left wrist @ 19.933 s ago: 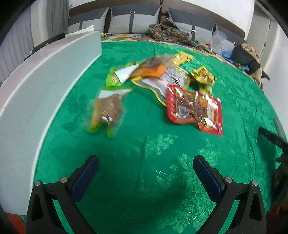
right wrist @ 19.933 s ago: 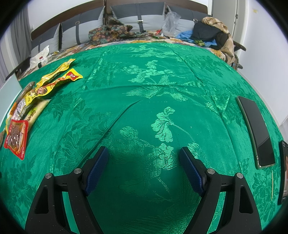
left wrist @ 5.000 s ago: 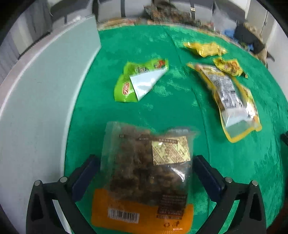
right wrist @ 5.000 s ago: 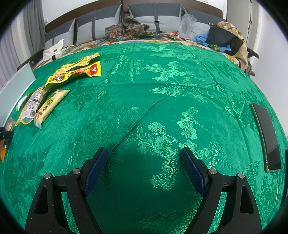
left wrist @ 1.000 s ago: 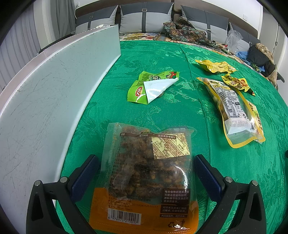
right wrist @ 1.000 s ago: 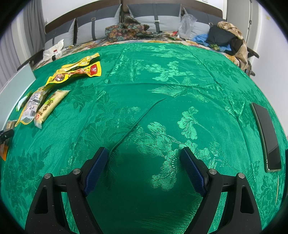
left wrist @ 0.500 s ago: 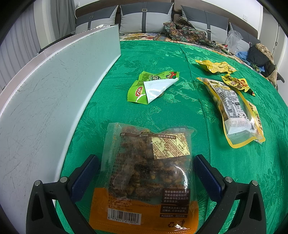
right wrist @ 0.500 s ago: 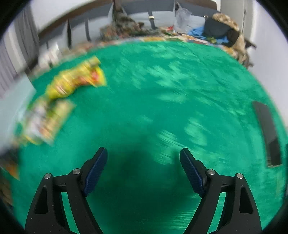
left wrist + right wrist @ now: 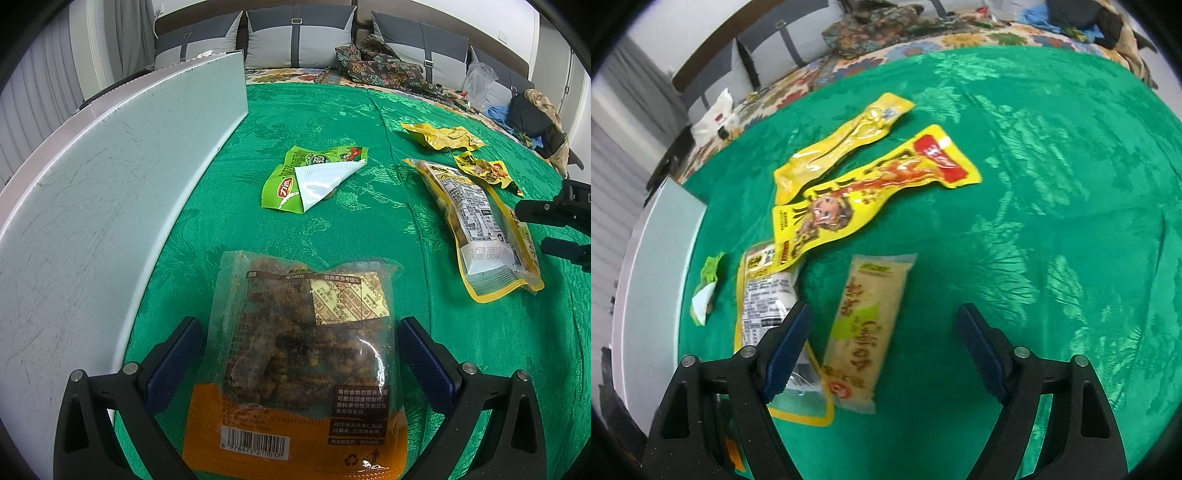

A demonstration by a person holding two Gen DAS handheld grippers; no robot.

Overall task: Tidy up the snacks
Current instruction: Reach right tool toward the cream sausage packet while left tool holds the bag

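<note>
Left wrist view: green brocade cloth (image 9: 332,110) over a bed, grey cushions behind, a pale flat board (image 9: 110,166) along the left edge. Left gripper (image 9: 299,354) has its jaws spread wide around the clear nut bag with orange bottom (image 9: 299,350); pads flank it, whether they touch it is unclear. Same as a second ago, so this bag looks parked. Green snack pack (image 9: 306,177) with a folded white flap lies further out, well apart. Yellow-edged peanut bag (image 9: 476,221) sits right, crumpled yellow packs beyond it. The right gripper's dark fingers (image 9: 546,212) have just come in at the right edge, near that bag.

Right wrist view: same cloth, slightly blurred. Right gripper (image 9: 882,343) has swung left off bare fabric within the last half second, jaws spread, empty. Beige long snack pack (image 9: 868,325) now lies between the fingers, the yellow-edged bag just beside the left finger. Probably the next pick is the beige pack. Two yellow sausage packs (image 9: 871,184) lie ahead; one overlaps the yellow-edged bag, which may snag.
</note>
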